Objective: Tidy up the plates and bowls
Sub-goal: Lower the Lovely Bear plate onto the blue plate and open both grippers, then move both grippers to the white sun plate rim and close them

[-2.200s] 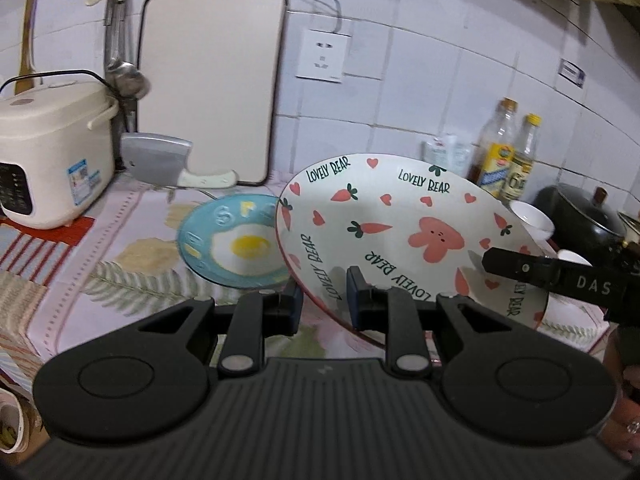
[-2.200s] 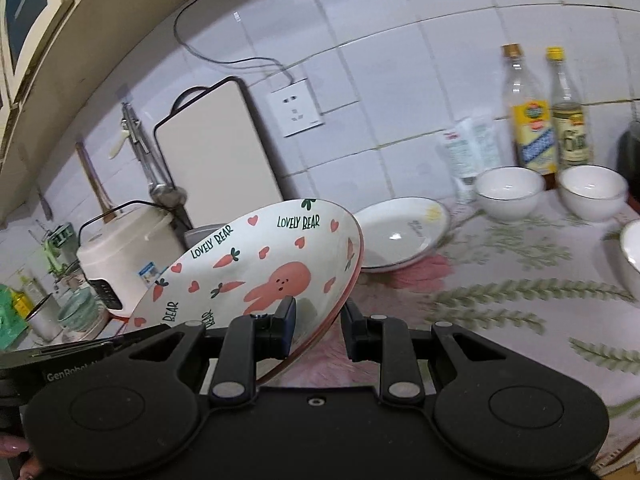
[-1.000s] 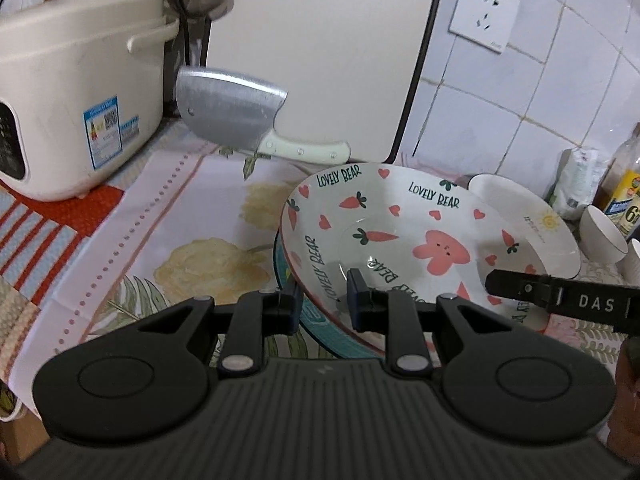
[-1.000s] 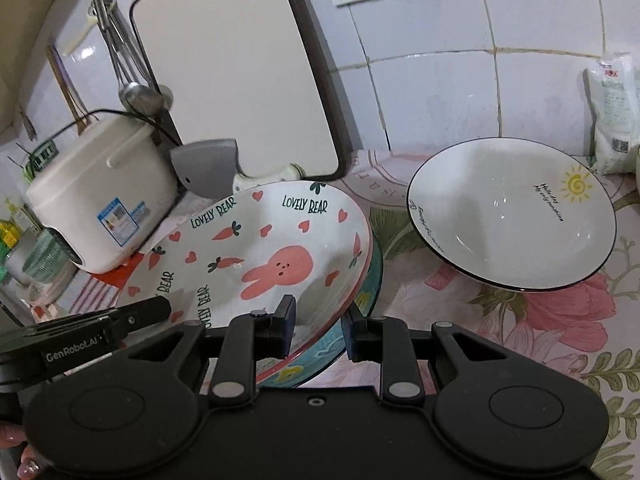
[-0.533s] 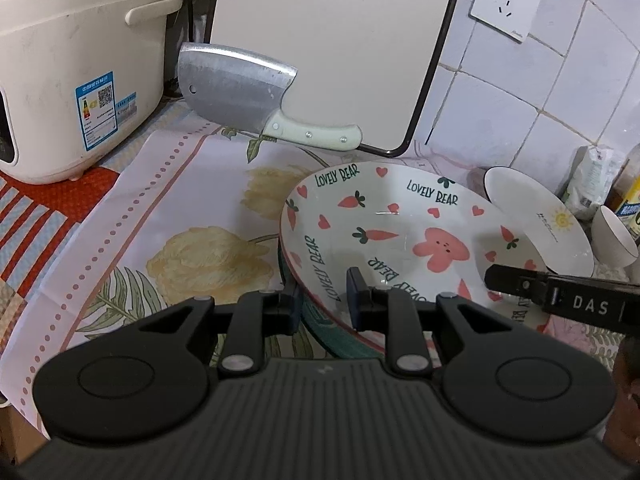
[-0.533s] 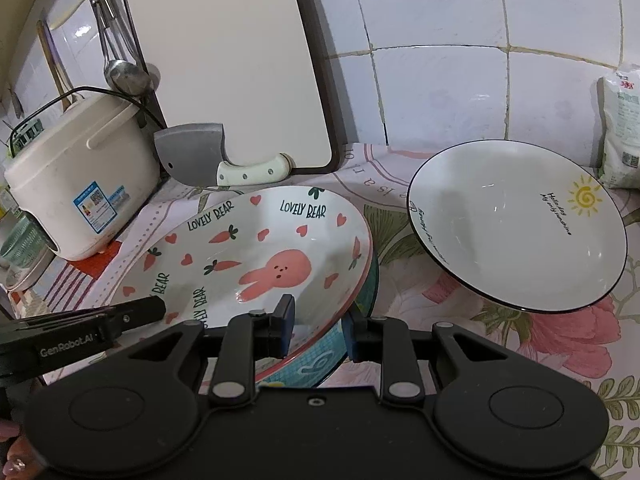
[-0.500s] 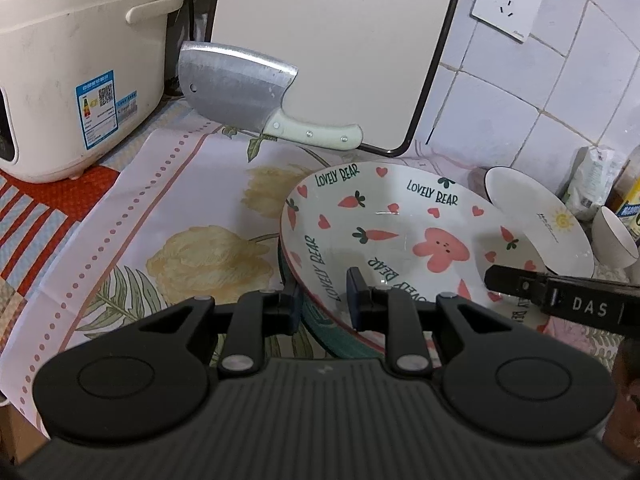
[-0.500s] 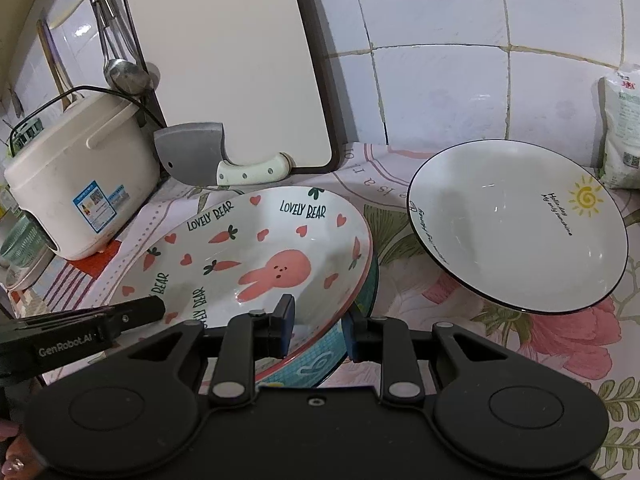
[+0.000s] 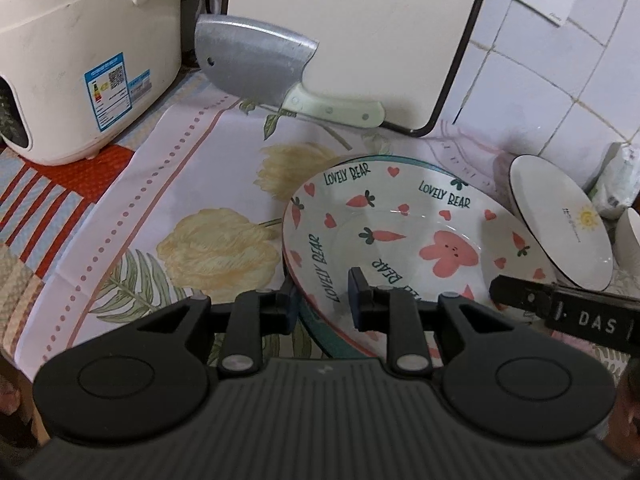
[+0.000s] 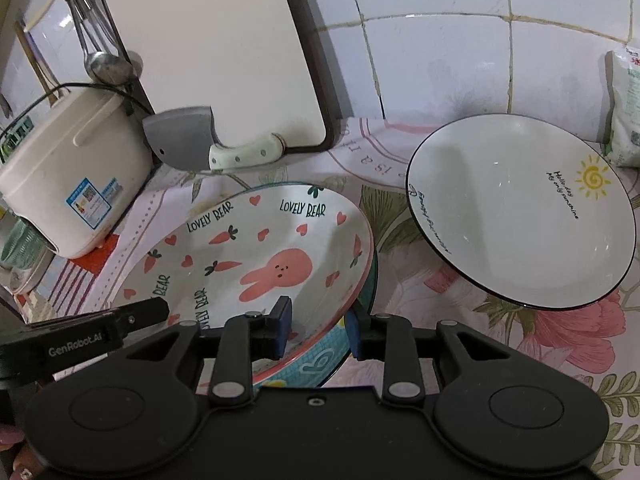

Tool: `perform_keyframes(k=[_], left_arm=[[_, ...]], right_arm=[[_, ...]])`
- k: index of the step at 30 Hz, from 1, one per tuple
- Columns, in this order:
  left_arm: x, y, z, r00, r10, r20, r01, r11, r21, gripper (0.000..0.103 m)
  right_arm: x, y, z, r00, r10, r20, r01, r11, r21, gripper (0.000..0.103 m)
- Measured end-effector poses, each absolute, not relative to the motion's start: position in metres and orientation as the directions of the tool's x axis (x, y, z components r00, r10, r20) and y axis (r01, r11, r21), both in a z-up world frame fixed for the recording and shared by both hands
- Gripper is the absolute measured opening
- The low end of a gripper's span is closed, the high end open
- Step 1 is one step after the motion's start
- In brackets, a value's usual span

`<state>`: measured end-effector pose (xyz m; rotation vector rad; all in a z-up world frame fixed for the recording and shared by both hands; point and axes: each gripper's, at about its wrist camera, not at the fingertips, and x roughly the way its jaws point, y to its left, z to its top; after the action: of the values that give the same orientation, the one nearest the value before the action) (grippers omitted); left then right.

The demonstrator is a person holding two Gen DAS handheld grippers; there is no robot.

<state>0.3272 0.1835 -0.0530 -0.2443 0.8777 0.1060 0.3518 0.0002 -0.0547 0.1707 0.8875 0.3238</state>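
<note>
Counter covered by a floral cloth [image 9: 168, 216]. Far left: rice cooker [image 9: 84, 52]. Centre: blue plate [image 10: 320, 364] carrying the bunny plate [image 10: 256, 248]. Right: sun plate [image 10: 516, 216]; far right, a packet [image 10: 626, 108].

The rabbit plate [image 10: 256, 248] is stacked on another plate [image 10: 332, 356] on the counter [image 9: 168, 184]. To its right, well apart, the sun plate [image 10: 516, 216] is set. Behind them a cutting board [image 10: 216, 52] is leaned on the wall, a cleaver [image 10: 200, 144] before it, a rice cooker [image 10: 68, 168] to the left.
</note>
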Motion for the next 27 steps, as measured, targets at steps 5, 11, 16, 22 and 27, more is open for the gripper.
perform_keyframes(k=[5,11,16,22,27], left_arm=[[0.321,0.190,-0.051,0.607,-0.001,-0.795,-0.226,0.958,-0.174,0.025],[0.293,0.182,-0.029,0.642,0.001,-0.767,-0.174,0.974,-0.145,0.035],[0.253,0.168,0.001,0.711,-0.024,-0.703,-0.106,0.984,-0.140,0.045],[0.205,0.139,0.027,0.775,-0.072,-0.627,-0.020,0.990,-0.139,0.052],[0.176,0.103,0.051,0.821,-0.104,-0.561,0.075,0.994,-0.075,0.062]], right_arm=[[0.343,-0.002,-0.048,0.553,0.342,-0.760,-0.225,0.939,0.259,0.037],[0.319,-0.018,-0.040,0.568,0.370,-0.735,-0.276,0.927,0.253,0.040],[0.287,-0.040,-0.019,0.593,0.423,-0.685,-0.343,0.903,0.260,0.041],[0.238,-0.076,0.011,0.645,0.462,-0.608,-0.408,0.882,0.238,0.046],[0.196,-0.107,0.037,0.700,0.462,-0.545,-0.440,0.880,0.180,0.060]])
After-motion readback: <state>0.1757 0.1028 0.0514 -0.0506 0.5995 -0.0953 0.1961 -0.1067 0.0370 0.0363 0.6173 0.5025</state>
